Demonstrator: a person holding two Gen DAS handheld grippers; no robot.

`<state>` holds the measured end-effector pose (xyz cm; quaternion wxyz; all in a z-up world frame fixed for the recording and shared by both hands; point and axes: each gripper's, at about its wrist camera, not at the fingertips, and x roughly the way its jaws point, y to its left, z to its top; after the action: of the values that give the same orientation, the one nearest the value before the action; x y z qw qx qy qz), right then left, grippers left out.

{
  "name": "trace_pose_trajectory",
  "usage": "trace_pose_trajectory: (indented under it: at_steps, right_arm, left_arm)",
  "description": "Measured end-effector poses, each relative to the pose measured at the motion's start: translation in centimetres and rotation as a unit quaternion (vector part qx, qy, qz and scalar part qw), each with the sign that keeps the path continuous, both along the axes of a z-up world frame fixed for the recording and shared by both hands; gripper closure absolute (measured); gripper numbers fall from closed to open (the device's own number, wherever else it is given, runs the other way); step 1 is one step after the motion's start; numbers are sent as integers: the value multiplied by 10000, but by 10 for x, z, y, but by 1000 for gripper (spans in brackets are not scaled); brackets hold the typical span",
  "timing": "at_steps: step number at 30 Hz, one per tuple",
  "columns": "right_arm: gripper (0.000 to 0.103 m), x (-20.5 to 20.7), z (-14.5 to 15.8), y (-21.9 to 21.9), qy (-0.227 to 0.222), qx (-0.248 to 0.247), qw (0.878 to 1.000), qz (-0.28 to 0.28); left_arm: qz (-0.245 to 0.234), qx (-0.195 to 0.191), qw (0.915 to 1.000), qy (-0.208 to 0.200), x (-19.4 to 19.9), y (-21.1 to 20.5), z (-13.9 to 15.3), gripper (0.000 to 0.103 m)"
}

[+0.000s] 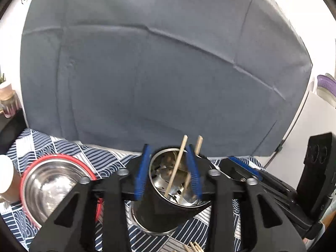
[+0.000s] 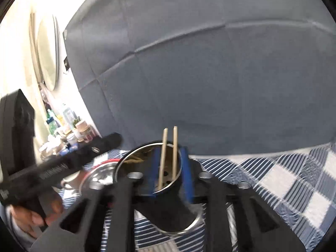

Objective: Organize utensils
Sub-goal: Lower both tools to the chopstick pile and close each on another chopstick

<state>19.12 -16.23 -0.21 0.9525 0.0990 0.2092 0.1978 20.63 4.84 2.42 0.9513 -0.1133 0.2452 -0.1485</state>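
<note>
Left tool [image 1: 169, 172]: its blue pads [image 1: 141, 174] stand partly apart, one on either side of the black utensil holder [image 1: 166, 212]. The holder sits in the gap between them. Whether the pads press on its wall cannot be told from the left wrist view; a sliver of space seems to show on the left side.

Right tool [image 2: 170, 172]: its blue pads [image 2: 185, 172] also stand partly apart, narrower than the left pair. The two chopsticks [image 2: 168, 157] rise between them, along with the near rim of the holder [image 2: 168, 214]. The sticks appear free of both pads, though motion blur makes contact uncertain.

Utensil holder: a black cylinder with a shiny metal lining, standing on a round metal base on the bench cloth [image 2: 294, 184], a blue and white patterned cover. It appears tilted toward the cameras, which may be lens distortion. The chopsticks stand inside it, their upper ends above the rim.

Left of the holder lies a steel bowl with a red rim [image 1: 52, 184], touching the cloth. More wooden sticks [image 1: 194, 247] lie at the near edge of the left wrist view.

A grey fabric backdrop [image 1: 157, 73] hangs behind the bench. A person's hand [image 2: 35, 216] grips the left tool's handle in the right wrist view.
</note>
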Motion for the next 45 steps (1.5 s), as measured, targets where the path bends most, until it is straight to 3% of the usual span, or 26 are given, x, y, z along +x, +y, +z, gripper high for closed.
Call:
trace_pose_trajectory:
  at_steps: [3, 4, 9, 13, 16, 27, 33, 45]
  right_arm:
    - [61, -7, 10, -7, -135, -118, 9998, -88]
    - [53, -10, 13, -10, -146, -135, 9997, -119]
    - [34, -21, 21, -18, -142, -201, 9994, -226]
    - [18, -32, 22, -19, -69, -276, 9992, -264]
    - [16, -39, 18, -20, 66, -381, 9988, -314]
    - [15, -60, -33, -36, 936, -564, 9920, -631]
    - [15, -69, -60, -40, 1249, -711, 9873, -673]
    - [15, -82, -107, -41, 1843, -1053, 9751, -647]
  left_arm:
    - [137, 14, 9998, -117, -7, 10, 10, 35]
    - [160, 3, 9998, -114, -8, 12, 12, 29]
    - [306, -62, 9995, -5, -19, 24, 15, 6]
    - [280, 141, 9994, 139, -29, 23, 12, 6]
    - [253, 288, 9990, 237, -38, 22, 5, 6]
    - [245, 481, 9943, 919, -64, 22, -44, 6]
    - [280, 380, 9905, 1292, -75, 21, -70, 6]
    - [97, 706, 9800, 1859, -92, 3, -118, 6]
